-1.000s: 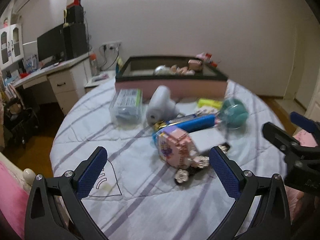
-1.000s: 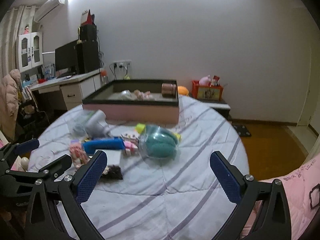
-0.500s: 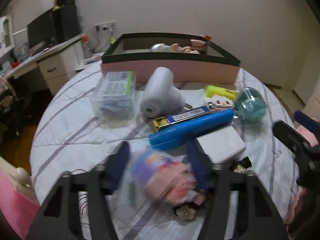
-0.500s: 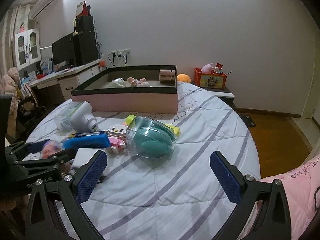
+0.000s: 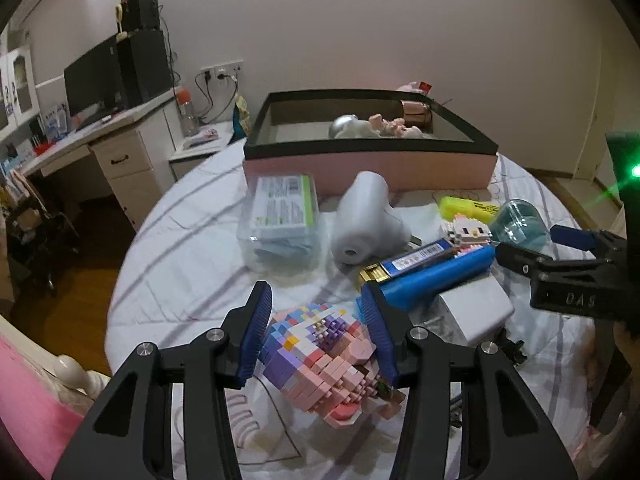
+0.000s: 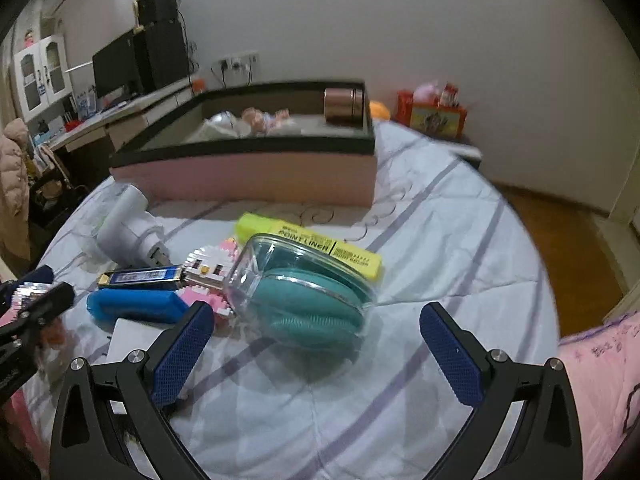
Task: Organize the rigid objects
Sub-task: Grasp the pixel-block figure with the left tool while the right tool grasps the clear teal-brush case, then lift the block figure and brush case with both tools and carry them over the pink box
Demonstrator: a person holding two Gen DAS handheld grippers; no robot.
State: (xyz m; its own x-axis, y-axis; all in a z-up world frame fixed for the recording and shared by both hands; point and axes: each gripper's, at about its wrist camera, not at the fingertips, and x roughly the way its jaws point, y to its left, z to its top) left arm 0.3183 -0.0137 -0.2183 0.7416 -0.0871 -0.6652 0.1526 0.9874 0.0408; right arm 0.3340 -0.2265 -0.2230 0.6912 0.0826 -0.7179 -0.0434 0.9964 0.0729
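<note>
my left tool (image 5: 318, 336) has just closed on the brick toy (image 5: 324, 360), right tool (image 6: 316, 354) wide open and empty, next lift it into the pink box (image 5: 368, 166).

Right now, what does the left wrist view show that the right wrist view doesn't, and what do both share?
Only the left wrist view shows the left gripper, its jaws just closed onto the pink brick figure, plus the clear lidded box.

Only the right wrist view shows the right gripper head-on, jaws open and empty before the teal item in its clear case, and the red box beyond the bed.

Both show the pink tray, yellow highlighter and blue case.
</note>
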